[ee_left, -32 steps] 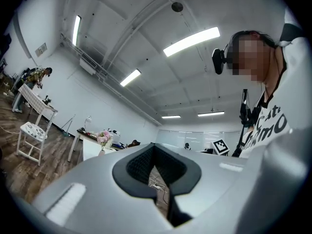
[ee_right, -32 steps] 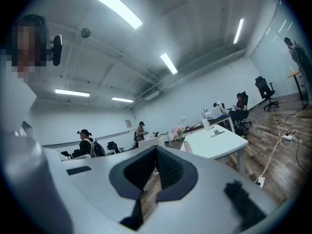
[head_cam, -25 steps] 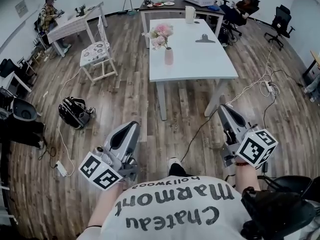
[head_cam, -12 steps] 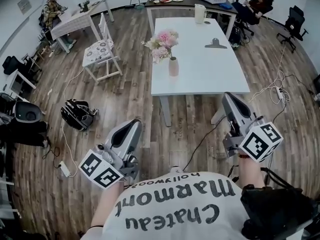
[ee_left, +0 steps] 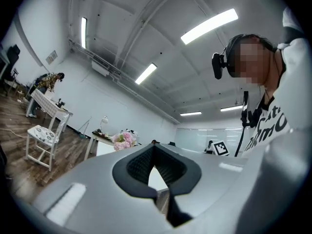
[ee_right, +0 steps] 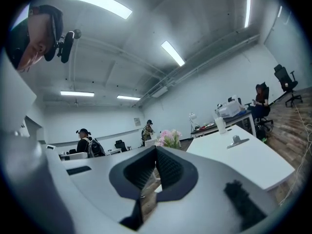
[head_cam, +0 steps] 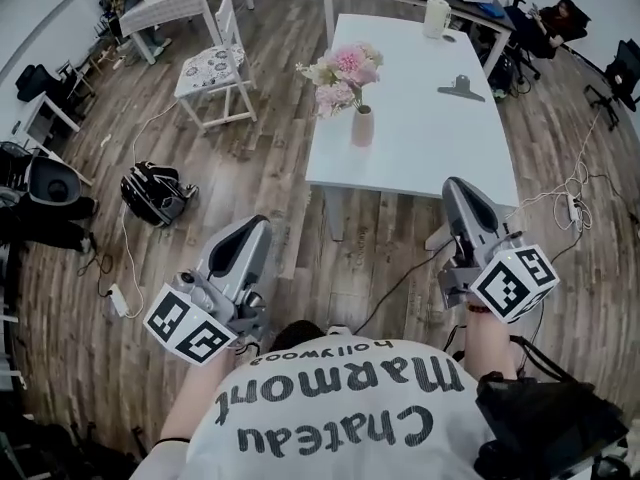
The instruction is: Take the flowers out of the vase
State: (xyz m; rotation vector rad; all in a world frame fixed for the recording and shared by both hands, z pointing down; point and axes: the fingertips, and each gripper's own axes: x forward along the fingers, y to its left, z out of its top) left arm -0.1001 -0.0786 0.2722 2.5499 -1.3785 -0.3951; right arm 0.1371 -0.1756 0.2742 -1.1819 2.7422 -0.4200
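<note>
Pink and white flowers stand in a small pink vase near the left edge of a long white table. I hold both grippers out level toward the table, well short of the vase. My left gripper is over the wooden floor, its jaws shut and empty. The right gripper has its tip at the table's near edge, also shut and empty. The flowers show far beyond the left gripper in its own view. In the right gripper view the flowers rise just above the right gripper.
A grey clip and a white jug sit further along the table. A white chair and a black backpack are on the floor to the left. Cables run by the table's right legs. A black bag hangs at my right side.
I have walked toward the table: it and the vase are nearer and lower in the head view. Both grippers came forward with me, still shut.
</note>
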